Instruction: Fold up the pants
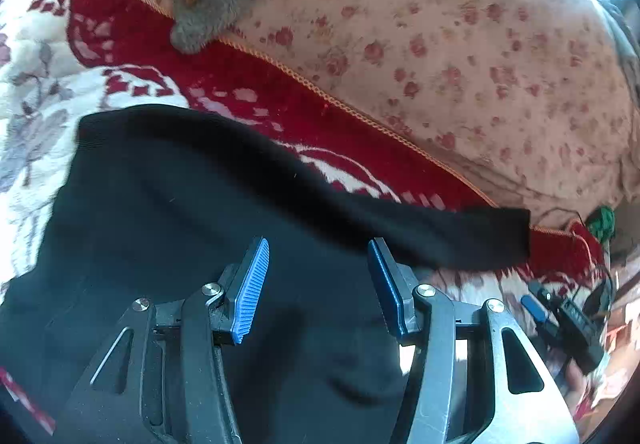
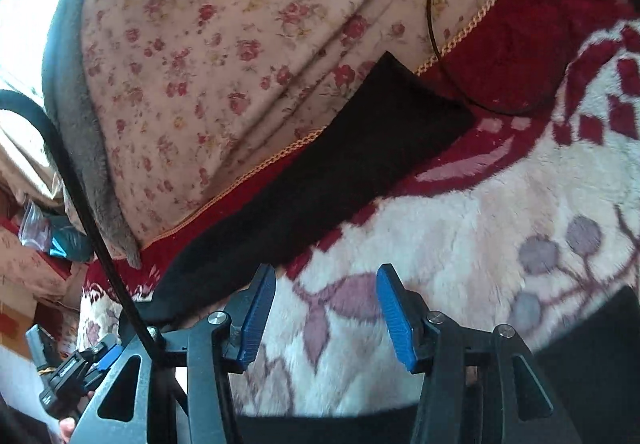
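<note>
Pants: black pants lay on the red-and-white blanket on the bed, body under my L gripper, one leg stretched out toward the floral quilt.
L gripper: left gripper hovered over the pants body w/ jaws wide, holding nothing; I judged it placed there to pick a grab point.
R gripper: right gripper also wide and empty, over bare blanket just beside the leg; prob. lined up to take the leg side.
Cuff: leg end overlapped the blanket's gold trim, so not square yet.
Stage: fold looked barely begun, my guess.
</note>
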The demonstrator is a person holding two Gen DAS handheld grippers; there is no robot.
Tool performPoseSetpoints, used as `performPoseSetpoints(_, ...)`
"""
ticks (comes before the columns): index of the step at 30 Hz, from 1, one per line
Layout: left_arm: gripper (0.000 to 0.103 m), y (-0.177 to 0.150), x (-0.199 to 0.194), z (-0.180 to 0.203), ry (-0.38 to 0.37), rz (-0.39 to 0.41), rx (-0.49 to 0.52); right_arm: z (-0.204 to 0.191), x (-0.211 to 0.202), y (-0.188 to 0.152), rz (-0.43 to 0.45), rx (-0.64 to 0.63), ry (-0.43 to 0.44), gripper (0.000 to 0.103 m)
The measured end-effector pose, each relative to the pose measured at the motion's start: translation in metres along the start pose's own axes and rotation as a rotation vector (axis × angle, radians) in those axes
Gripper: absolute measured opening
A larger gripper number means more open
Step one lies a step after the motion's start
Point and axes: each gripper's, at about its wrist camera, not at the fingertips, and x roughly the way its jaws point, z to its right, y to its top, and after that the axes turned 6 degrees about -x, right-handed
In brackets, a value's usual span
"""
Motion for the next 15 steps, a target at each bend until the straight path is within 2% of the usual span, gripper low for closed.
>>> performPoseSetpoints(7,0.051,0.02,0.038,-0.004,-0.004,-0.04,-0.099,0.015,0.026,0.022,-0.007,0.064,0.039,0.051)
performPoseSetpoints(9,0.051,0.022,0.043,-0.005,-0.004,-0.045,-0.111,0.017,0.036,0.028,-0.041,0.071,0.059,0.051)
performPoseSetpoints(15,0.051,0.032,0.061,-0.001,0.011,-0.048,-0.117,0.021,0.055,0.049,-0.016,0.098,0.085,0.05)
